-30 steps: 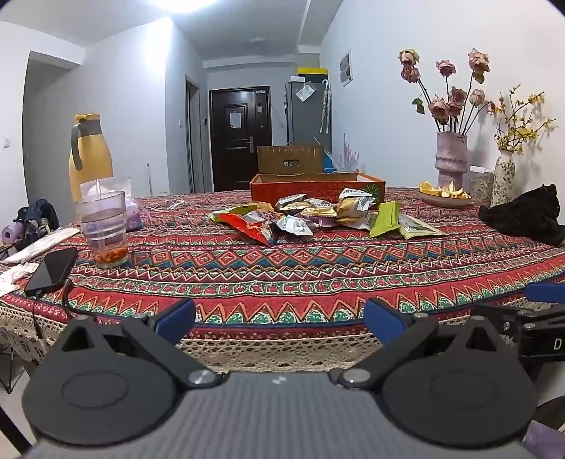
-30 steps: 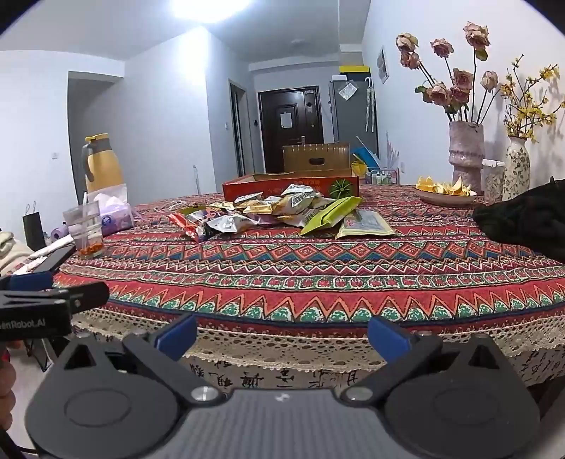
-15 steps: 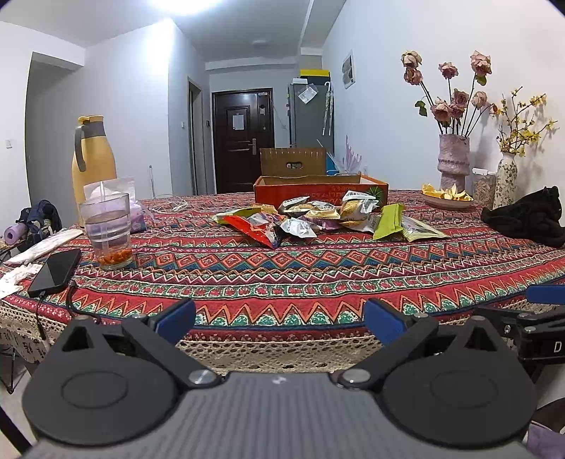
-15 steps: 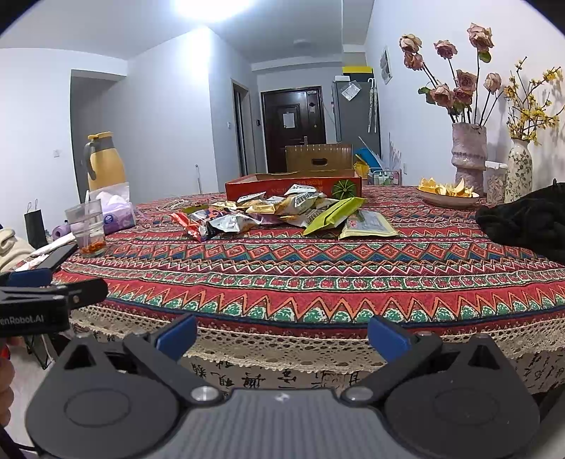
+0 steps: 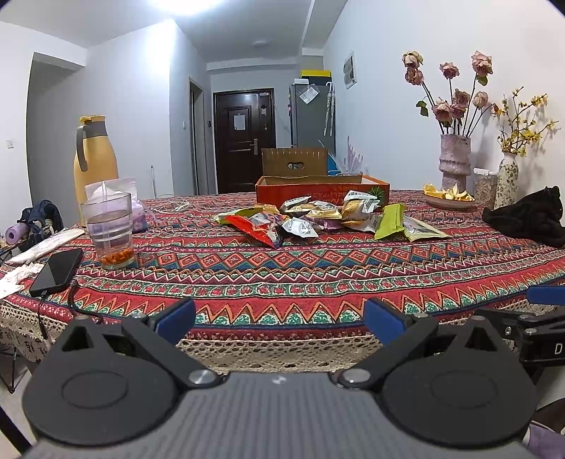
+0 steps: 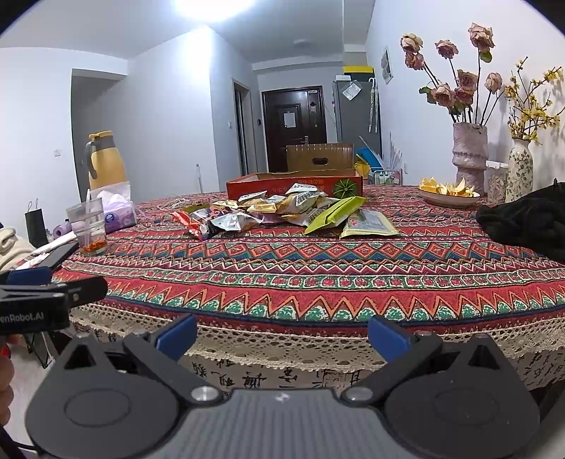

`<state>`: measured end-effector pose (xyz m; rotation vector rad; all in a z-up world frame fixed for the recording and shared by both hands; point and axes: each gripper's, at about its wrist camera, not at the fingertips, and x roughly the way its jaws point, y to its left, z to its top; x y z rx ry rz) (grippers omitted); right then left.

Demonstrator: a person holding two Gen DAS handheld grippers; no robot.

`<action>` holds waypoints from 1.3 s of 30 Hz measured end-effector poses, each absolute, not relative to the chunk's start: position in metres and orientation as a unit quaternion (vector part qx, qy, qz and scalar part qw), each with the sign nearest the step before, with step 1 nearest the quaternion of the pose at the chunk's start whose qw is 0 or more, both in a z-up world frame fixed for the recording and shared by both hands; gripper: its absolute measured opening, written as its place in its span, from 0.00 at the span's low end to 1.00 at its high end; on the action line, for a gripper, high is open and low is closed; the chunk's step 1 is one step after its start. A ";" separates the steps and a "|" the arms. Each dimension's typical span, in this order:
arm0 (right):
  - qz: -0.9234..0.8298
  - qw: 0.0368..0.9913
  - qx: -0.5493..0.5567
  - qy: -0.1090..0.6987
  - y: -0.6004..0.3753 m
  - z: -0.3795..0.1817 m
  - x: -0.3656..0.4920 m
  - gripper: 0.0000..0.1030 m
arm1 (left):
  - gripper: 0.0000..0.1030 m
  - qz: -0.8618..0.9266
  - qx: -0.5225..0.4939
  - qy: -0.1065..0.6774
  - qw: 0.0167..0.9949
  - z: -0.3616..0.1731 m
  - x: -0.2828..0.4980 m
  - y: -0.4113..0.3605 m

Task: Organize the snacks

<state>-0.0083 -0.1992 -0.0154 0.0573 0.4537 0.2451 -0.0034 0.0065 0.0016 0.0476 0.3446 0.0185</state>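
black cloth (image 5: 529, 219) cropped right, box (image 5: 321, 190) interior hidden

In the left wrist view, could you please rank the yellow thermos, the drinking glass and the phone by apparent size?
1. Yellow thermos, the largest, though farthest.
2. Drinking glass and phone look alike; the phone lies nearer and foreshortened, so I won't rank them.

White walls (image 5: 134, 116), pale ceiling (image 5: 247, 31) with bright overhead glare. Dark door (image 5: 244, 139) at hallway end, grey fridge (image 5: 310, 113) beside. Patterned red tablecloth (image 5: 282, 268), lace-edged, over table. Wooden chair back (image 6: 319, 156) beyond far edge.
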 end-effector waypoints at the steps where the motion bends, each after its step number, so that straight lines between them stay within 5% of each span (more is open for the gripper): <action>1: 0.121 0.967 0.028 0.224 -0.199 -0.015 -0.008 1.00 | 1.00 0.009 0.024 0.171 0.985 0.002 -0.003 0.006; 39: 0.118 0.966 0.025 0.228 -0.198 -0.016 -0.008 1.00 | 1.00 0.011 0.027 0.181 0.983 0.000 -0.001 0.007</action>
